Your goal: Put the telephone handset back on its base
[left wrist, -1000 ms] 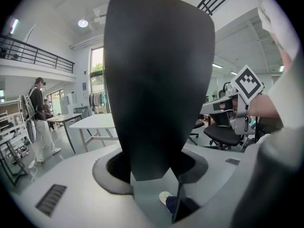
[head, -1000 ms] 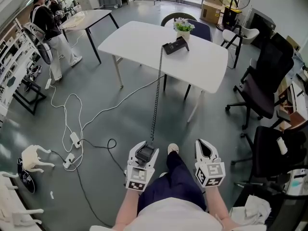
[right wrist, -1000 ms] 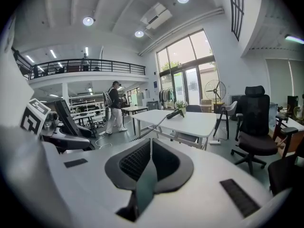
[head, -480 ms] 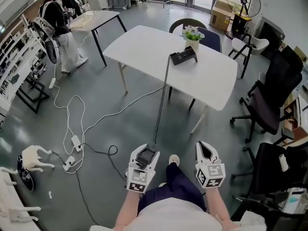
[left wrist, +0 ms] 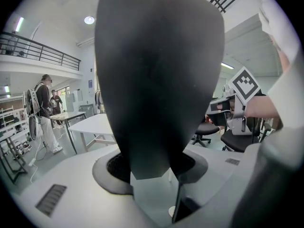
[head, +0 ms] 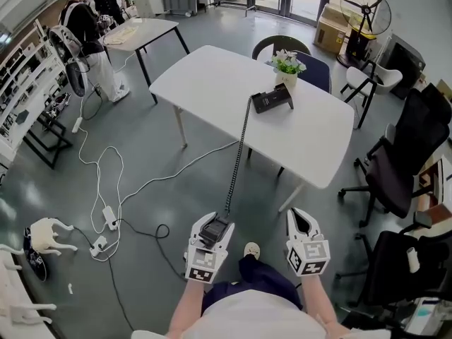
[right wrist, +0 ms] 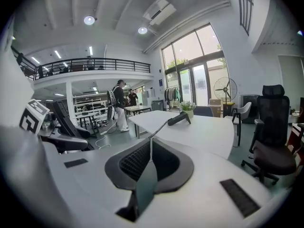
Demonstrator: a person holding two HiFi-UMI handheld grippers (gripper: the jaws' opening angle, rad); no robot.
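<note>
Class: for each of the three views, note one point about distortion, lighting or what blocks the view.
Head view: evenly lit and sharp on the white table. Left gripper view: fisheye circle with black corners; the handset blocks most of it. Right gripper view: fisheye too; ceiling lights flare white.

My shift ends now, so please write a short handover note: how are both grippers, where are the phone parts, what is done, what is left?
Left gripper: shut on the black handset.
Right gripper: shut, empty.
Base: on the white table ahead, beside a potted plant; the cord runs from it to the handset.
Done: handset in grip.
Left: reach the table, set the handset on the base.
</note>
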